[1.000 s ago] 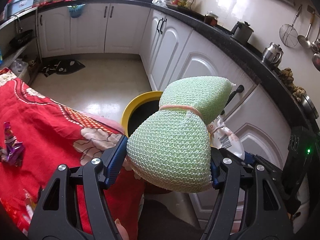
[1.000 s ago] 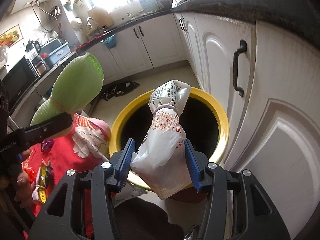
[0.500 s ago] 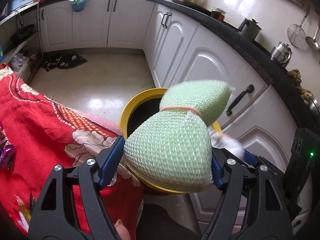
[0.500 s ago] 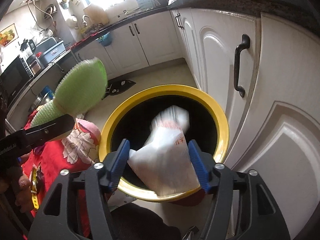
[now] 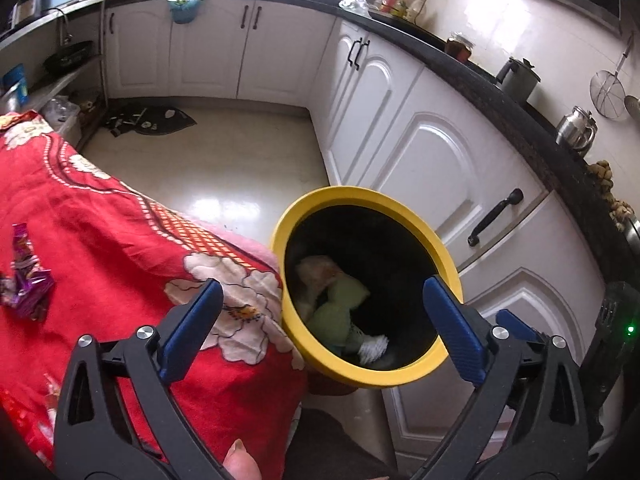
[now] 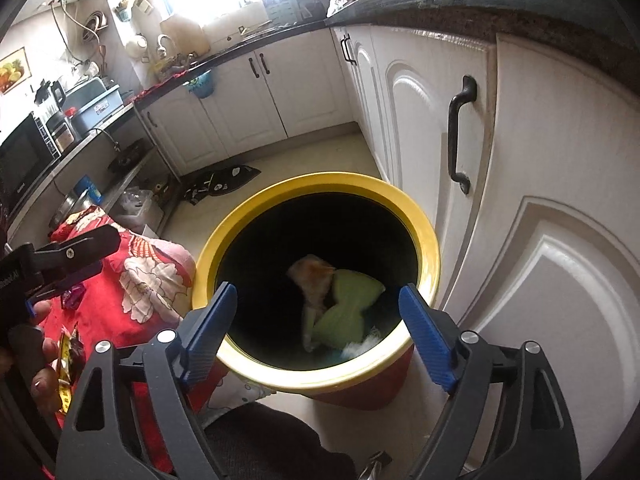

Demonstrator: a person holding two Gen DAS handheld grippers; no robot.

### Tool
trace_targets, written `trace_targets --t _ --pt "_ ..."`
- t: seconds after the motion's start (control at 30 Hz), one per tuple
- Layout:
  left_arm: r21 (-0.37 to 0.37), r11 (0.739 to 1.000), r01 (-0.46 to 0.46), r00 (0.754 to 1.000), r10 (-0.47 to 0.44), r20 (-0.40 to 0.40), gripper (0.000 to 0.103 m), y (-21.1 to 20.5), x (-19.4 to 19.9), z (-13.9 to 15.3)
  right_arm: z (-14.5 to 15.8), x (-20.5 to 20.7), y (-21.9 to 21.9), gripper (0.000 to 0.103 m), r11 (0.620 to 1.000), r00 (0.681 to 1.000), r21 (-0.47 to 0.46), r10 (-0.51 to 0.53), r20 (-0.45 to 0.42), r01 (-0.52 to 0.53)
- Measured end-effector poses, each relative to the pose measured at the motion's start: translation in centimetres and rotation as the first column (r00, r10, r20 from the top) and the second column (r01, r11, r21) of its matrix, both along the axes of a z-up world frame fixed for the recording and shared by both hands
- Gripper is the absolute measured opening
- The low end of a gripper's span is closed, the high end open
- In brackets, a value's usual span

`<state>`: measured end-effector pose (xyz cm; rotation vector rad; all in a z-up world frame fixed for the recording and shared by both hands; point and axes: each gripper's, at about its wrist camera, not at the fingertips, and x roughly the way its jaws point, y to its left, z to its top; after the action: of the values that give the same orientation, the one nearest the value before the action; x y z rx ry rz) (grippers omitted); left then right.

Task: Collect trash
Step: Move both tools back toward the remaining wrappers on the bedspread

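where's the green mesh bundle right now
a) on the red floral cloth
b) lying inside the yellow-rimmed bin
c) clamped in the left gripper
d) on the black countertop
b: the green mesh bundle lies at the bottom of the yellow-rimmed bin, and the left gripper is open with nothing between its jaws.

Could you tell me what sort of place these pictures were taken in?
It looks like a home kitchen: white cabinets run under a dark countertop carrying a kettle, and a microwave stands on a side shelf. A yellow-rimmed trash bin sits on the floor by the cabinets.
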<state>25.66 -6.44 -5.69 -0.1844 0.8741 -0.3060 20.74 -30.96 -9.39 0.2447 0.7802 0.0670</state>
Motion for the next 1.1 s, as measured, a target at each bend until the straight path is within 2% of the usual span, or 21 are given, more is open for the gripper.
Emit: trace_targets --t 0.57,1.1 --pt "-0.034 0.998 -0.055 0.996 0.057 0.064 0.092 2.7 -3.1 2.6 2.9 -1.6 1.5 0.084 0.998 0.996 -0.051 0.027 0.079 -0.023" --pt "-0.072 0.994 -0.084 0.988 0.092 0.121 0.092 4.7 -5.7 4.8 6.2 -3.6 4.6 0.085 0.993 0.982 -0.075 0.107 0.156 -0.096"
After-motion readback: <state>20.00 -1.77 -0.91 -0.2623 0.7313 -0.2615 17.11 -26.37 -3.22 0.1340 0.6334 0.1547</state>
